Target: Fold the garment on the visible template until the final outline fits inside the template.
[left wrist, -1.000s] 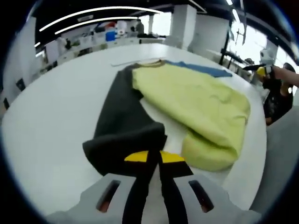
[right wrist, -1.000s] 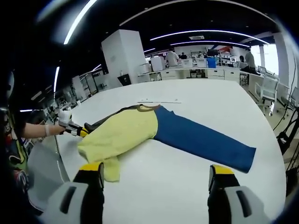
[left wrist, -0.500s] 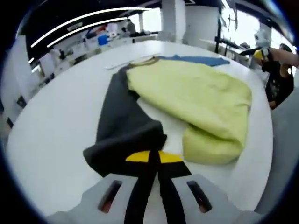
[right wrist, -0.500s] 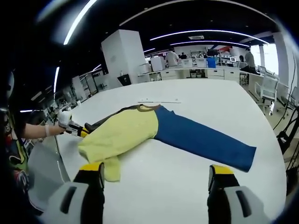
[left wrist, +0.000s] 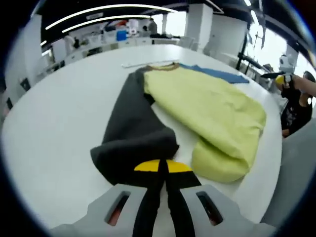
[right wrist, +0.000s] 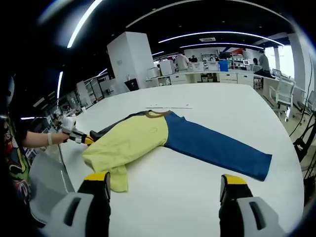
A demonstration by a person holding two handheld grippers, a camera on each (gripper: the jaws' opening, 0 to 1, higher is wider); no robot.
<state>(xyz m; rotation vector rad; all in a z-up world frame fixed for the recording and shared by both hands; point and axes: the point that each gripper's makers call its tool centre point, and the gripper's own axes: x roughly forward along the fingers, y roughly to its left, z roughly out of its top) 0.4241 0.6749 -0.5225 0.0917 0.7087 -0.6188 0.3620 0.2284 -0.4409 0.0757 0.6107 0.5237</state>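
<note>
Table (right wrist: 197,197): a large white surface is carrying everything; bare white is lying open on all sides of the garment, widest in front of the right gripper and, in the left gripper view, off the dark sleeve's outer side (left wrist: 54,113).
Garment (right wrist: 143,138): it is lying on the table with a yellow-green body, a dark grey sleeve and a blue sleeve; the body is bunching into a thick fold at its hem end (left wrist: 217,158).
Blue sleeve (right wrist: 217,148): it is stretching flat and straight away from the body; in the left gripper view only a thin strip (left wrist: 217,74) is peeking out behind the yellow-green cloth.
Dark sleeve (left wrist: 133,133): it is running from the collar down to the left gripper, with its cuff end rucking up at the jaws; the right gripper view is giving just a dark sliver (right wrist: 106,130) behind the body.
Left gripper (left wrist: 163,168): held low at the table's near edge, its jaws are pressing together with the dark cuff pinched between them; the right gripper view is catching it from the side in a gloved hand (right wrist: 66,123).
Right gripper (right wrist: 165,190): it is hovering above bare table, jaws spread wide and gripping nothing, well apart from the garment.
Template: I cannot tell its outline in either view.
</note>
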